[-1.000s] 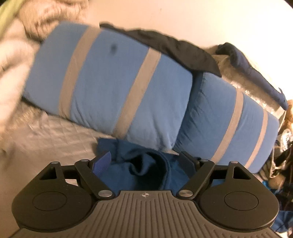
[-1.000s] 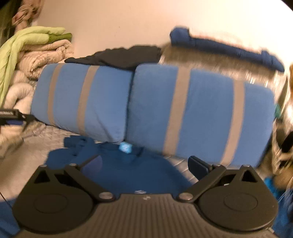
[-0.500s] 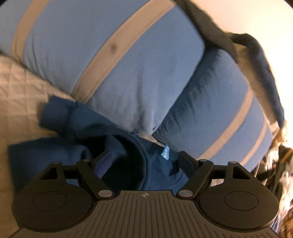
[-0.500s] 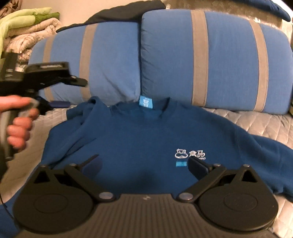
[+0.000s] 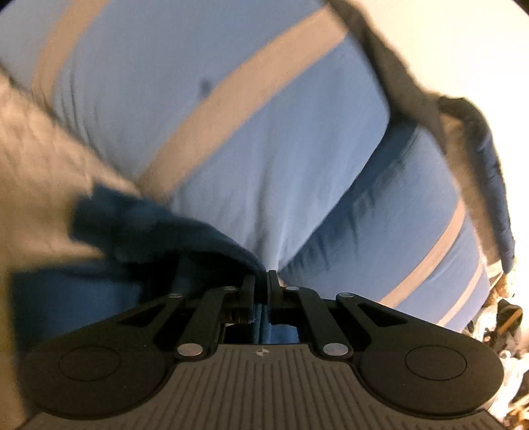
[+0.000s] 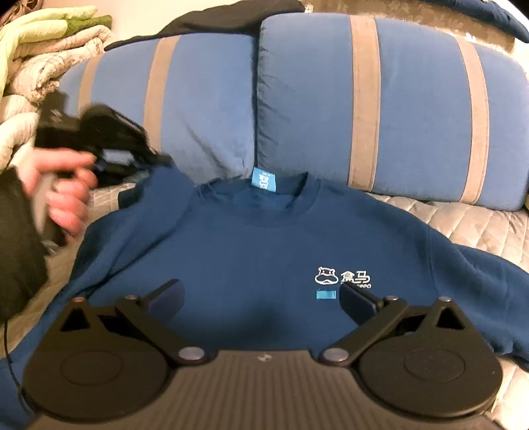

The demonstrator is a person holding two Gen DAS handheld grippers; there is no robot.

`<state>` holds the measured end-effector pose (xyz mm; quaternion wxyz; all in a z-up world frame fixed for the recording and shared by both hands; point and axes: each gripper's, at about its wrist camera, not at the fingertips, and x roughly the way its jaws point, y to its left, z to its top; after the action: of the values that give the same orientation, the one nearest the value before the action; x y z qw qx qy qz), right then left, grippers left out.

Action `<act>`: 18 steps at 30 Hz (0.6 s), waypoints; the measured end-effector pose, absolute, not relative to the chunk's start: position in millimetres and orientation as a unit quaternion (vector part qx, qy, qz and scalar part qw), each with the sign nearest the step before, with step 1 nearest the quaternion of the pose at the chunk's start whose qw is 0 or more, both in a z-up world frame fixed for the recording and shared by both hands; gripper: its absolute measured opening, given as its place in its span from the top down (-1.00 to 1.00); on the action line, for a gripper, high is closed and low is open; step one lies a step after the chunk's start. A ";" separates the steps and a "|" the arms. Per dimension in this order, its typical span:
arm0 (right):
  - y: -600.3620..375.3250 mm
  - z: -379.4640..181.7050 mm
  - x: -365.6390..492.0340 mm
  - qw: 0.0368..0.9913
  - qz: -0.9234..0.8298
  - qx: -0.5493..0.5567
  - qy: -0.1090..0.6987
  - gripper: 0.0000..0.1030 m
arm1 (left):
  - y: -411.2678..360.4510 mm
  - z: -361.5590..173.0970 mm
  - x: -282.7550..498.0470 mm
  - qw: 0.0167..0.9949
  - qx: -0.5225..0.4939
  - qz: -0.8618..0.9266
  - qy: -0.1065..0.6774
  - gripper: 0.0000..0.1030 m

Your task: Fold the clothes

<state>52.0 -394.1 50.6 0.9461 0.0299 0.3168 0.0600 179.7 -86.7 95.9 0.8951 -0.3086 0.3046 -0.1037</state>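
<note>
Sweatshirt: a dark blue sweatshirt lies front-up on a quilted bed cover, its collar toward two blue pillows.
Collar: a light blue neck label stands at the back of the neckline, just in front of the gap between the pillows.
Chest print: a white logo with a small blue patch under it sits on the chest, just above the right tool's right finger.
Left tool: the left tool has its fingers together, clamped on a fold of the sweatshirt's cloth at the shoulder or sleeve; which of the two is hard to tell through the blur.
Left hand: in the right wrist view a hand grips the left tool's black handle at the sweatshirt's left side, with a dark sleeve below it.
Right tool: the right tool hovers over the sweatshirt's lower chest with its fingers wide apart and nothing between them.
Pillows: the left pillow and right pillow are blue with grey-tan stripes, side by side and touching.
Behind: a dark garment lies along the pillow tops; folded pale and green bedding is stacked at the far left.
</note>
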 end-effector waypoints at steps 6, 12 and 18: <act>-397.1 47.5 53.2 0.943 0.055 0.040 0.327 -1.00 | -55.3 167.0 117.1 0.944 -0.232 -0.050 0.227 0.88; -397.2 46.6 52.0 0.942 0.052 0.040 0.330 -1.00 | -72.3 203.4 49.4 0.974 -0.116 -0.035 0.192 0.88; -396.8 42.9 53.0 0.939 0.046 0.035 0.338 -1.00 | -99.5 146.8 40.4 0.951 -0.080 -0.085 0.286 0.84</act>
<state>53.0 -396.8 42.9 0.9394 0.0347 0.3381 0.0456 40.4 -99.5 146.8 0.9511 -0.0797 0.2862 -0.0846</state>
